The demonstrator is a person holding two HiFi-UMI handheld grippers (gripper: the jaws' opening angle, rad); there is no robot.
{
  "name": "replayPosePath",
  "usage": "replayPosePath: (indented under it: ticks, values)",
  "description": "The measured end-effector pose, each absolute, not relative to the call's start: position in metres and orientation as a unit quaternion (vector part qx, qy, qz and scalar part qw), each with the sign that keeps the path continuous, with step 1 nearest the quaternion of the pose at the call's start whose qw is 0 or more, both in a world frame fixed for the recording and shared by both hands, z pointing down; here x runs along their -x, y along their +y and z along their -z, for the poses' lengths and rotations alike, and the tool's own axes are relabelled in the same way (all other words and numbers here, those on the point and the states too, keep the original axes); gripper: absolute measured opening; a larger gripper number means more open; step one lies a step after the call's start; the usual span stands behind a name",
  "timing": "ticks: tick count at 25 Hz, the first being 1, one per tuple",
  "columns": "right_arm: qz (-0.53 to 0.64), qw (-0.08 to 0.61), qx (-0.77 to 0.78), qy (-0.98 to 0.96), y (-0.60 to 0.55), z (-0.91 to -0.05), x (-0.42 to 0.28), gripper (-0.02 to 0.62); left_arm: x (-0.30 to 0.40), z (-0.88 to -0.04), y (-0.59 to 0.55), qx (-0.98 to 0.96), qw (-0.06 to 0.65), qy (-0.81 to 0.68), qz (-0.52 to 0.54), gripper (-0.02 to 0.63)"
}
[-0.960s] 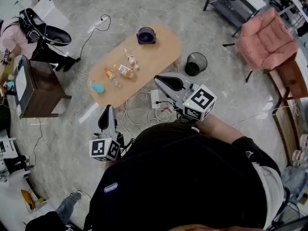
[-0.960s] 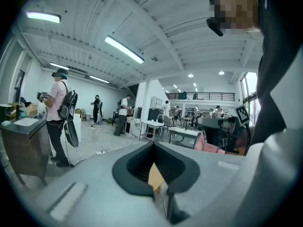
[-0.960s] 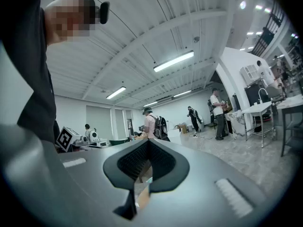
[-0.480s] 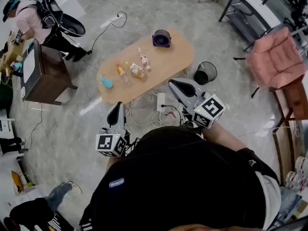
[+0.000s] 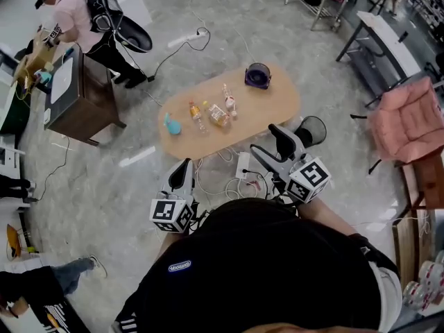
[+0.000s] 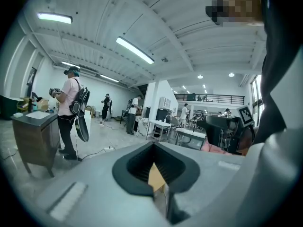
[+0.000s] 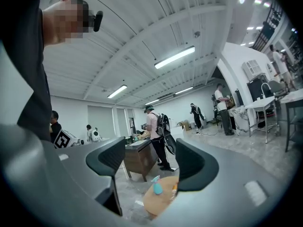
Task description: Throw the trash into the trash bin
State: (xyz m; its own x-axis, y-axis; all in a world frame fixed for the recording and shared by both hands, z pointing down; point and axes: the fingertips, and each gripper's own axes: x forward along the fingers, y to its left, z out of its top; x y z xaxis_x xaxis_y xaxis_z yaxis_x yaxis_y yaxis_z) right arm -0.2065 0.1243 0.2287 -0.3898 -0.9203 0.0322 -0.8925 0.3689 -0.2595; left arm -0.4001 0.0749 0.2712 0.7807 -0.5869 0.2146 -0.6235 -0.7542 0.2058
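The left gripper (image 5: 182, 168) is clenched shut and empty. The right gripper's (image 5: 272, 148) jaws have just been opening, with nothing between them. A black mesh trash bin (image 5: 316, 129) stands just beside the oval tan wooden table (image 5: 274, 106).

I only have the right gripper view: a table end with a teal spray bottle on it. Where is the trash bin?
Observer: The black mesh trash bin stands on the floor by the table's right end in the head view. It is just beyond the right gripper, whose jaws have just been opening with nothing between them.
Operator: What else is on the table?
Observer: A cluster of small bottles lies near the middle, and a purple round object sits at the end nearer the bin.
Operator: And the left gripper?
Observer: The left gripper is shut and empty, and it is short of the table.
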Motion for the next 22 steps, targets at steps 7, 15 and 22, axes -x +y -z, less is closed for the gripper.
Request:
replayPosePath:
  ticks: [7,15,22]
  values:
    - [0.129,0.056,0.575,0.806,0.107,-0.236,0.204,0.482,0.417,-0.274,0.057,-0.928,0.139,-0.338,-0.072,0.000]
    - [0.131,0.068,0.594,0.791,0.128,-0.244,0.145,0.523,0.372,-0.273,0.048,-0.923,0.122,-0.354,-0.089,0.171]
    - [0.134,0.096,0.628,0.760,0.166,-0.247,0.035,0.535,0.263,-0.260,0.064,-0.930,0.096,-0.342,-0.096,0.267]
